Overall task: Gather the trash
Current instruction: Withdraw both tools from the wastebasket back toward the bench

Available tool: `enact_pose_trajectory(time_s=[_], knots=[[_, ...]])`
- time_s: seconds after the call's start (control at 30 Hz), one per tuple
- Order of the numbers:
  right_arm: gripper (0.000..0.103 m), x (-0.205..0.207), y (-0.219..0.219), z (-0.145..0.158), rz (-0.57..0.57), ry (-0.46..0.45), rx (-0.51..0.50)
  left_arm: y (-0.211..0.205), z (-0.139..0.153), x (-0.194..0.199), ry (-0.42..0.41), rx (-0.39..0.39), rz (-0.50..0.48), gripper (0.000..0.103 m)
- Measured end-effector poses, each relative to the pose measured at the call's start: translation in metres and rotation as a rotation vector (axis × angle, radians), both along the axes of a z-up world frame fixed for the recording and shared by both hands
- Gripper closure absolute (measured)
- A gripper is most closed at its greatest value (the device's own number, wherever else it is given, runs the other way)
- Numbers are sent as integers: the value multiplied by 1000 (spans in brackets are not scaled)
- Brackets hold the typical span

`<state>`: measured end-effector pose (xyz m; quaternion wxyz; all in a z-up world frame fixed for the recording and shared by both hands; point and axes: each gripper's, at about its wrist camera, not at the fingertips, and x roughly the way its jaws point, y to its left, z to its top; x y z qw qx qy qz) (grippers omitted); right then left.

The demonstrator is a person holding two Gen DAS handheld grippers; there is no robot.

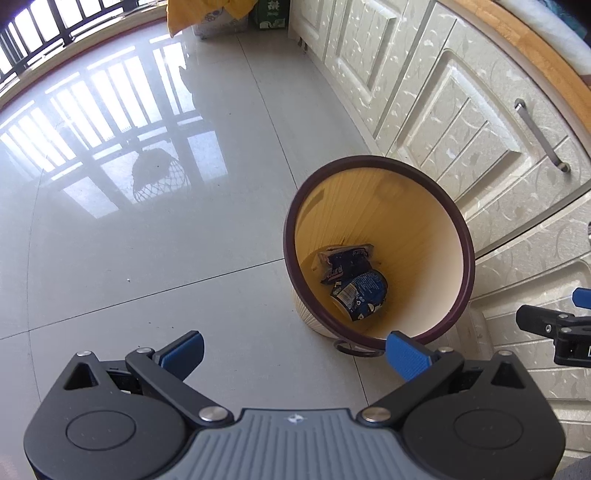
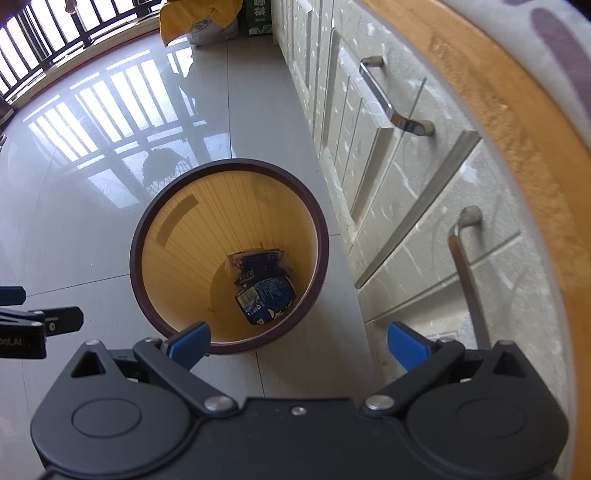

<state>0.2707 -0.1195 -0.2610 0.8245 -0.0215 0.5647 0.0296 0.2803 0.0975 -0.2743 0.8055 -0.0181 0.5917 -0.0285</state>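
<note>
A yellow waste bin with a dark brown rim [image 1: 466, 236] [image 2: 137, 236] stands on the tiled floor beside the cabinets. Two crumpled dark blue snack wrappers [image 1: 354, 286] [image 2: 263, 291] lie at its bottom. My left gripper [image 1: 295, 354] is open and empty, above the floor to the left of the bin's near rim. My right gripper [image 2: 297, 349] is open and empty, above the bin's near rim. Each gripper shows at the edge of the other's view: the right one [image 1: 554, 325] and the left one [image 2: 33, 321].
Cream cabinet doors with metal handles [image 1: 539, 136] [image 2: 391, 99] line the right side under a wooden counter edge [image 2: 509, 122]. At the far end stand a yellow cloth over a box [image 1: 207, 14] and a green carton [image 1: 271, 13]. A window railing [image 1: 44, 33] borders the glossy floor [image 1: 147, 240].
</note>
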Motion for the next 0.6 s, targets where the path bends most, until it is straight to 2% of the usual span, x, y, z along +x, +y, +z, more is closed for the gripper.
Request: enact_pose_trajectory(time_s=[0.2,0.6], knots=[[0,-14,-2,13,-9,-26,-7,-1,17,-15,-29,-5,1,0],[0,-46,-7,64,-3,-142,-12,-3,76,-47,-165,-5,-3,0]])
